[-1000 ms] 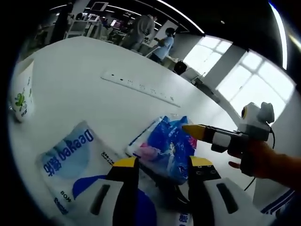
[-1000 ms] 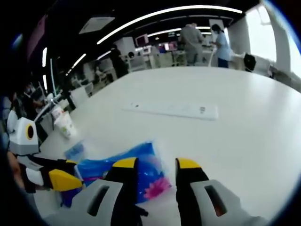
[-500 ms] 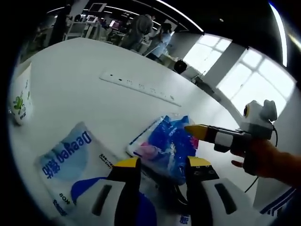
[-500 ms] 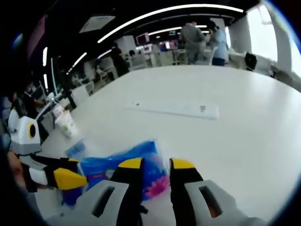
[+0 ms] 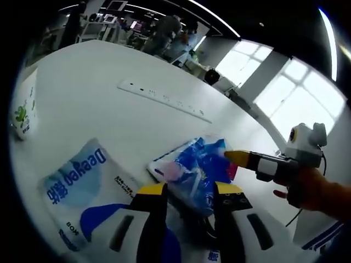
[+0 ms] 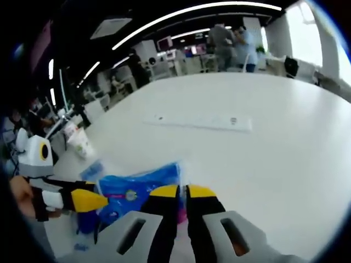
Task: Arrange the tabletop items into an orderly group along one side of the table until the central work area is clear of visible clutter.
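Right gripper view: right tool (image 6: 182, 193) clamps blue pack (image 6: 137, 189); left tool (image 5: 188, 189) parted, power strip (image 5: 164, 101) beyond.

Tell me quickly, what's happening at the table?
Right tongs pinched on blue packet. Left tongs open beside it. White pouch and power strip nearby.

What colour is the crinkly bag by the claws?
Blue, with a pink patch. The bag shows best in the left gripper view.
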A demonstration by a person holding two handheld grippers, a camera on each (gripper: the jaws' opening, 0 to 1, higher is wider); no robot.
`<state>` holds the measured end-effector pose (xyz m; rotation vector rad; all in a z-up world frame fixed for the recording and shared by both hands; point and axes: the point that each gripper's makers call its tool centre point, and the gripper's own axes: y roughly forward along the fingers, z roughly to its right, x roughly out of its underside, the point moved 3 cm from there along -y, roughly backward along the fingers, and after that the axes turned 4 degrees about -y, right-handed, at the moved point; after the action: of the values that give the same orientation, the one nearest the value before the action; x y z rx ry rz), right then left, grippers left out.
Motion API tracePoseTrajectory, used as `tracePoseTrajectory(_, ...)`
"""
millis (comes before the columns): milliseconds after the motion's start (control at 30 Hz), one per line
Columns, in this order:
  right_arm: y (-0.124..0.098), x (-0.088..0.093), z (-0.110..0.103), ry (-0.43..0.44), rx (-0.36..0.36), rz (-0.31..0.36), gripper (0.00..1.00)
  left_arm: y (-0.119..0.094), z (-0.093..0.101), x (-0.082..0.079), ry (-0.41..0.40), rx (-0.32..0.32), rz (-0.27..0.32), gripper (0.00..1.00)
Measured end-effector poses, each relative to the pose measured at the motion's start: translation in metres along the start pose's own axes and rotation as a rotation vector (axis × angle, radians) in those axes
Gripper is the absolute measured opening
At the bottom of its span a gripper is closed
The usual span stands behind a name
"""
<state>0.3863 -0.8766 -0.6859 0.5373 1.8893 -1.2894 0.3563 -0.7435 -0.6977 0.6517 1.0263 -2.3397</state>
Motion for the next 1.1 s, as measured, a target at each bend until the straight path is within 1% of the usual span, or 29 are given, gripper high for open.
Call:
tracePoseTrajectory(100, -0.003, 0.002, -0.001, 0.010, 0.000, -0.001, 0.00, 0.000, -0.001, 0.000, 0.010, -0.007, 0.000, 0.29)
tracePoseTrajectory(200, -0.006, 0.005, -0.003, 0.010, -0.004, -0.002, 0.00, 0.000, -0.003, 0.000, 0.002, -0.014, 0.003, 0.28)
tracePoseTrajectory(267, -0.009, 0.006, -0.004, 0.014, -0.007, 0.000, 0.00, -0.001, -0.003, -0.001, -0.018, -0.017, 0.013, 0.27)
tracePoseTrajectory(400, -0.014, 0.009, -0.005, 0.025, -0.011, 0.007, 0.00, -0.001, -0.005, -0.001, -0.010, -0.022, 0.014, 0.24)
tracePoseTrajectory(600, -0.020, 0.015, -0.007, 0.040, -0.011, 0.015, 0.00, -0.001, -0.005, -0.002, -0.027, -0.023, 0.026, 0.19)
tracePoseTrajectory(700, -0.023, 0.018, -0.009, 0.048, -0.014, 0.019, 0.00, -0.001, -0.007, -0.003, -0.024, -0.034, 0.030, 0.16)
tracePoseTrajectory(833, -0.026, 0.020, -0.010, 0.062, -0.016, 0.026, 0.00, -0.001, -0.007, -0.003, -0.015, -0.026, 0.028, 0.13)
tracePoseTrajectory(967, -0.030, 0.019, -0.012, 0.087, -0.020, 0.045, 0.00, -0.002, -0.008, -0.003, -0.016, -0.033, 0.029, 0.11)
tracePoseTrajectory(1100, -0.033, 0.021, -0.016, 0.098, -0.024, 0.049, 0.00, -0.003, -0.007, -0.003, -0.012, -0.035, 0.028, 0.10)
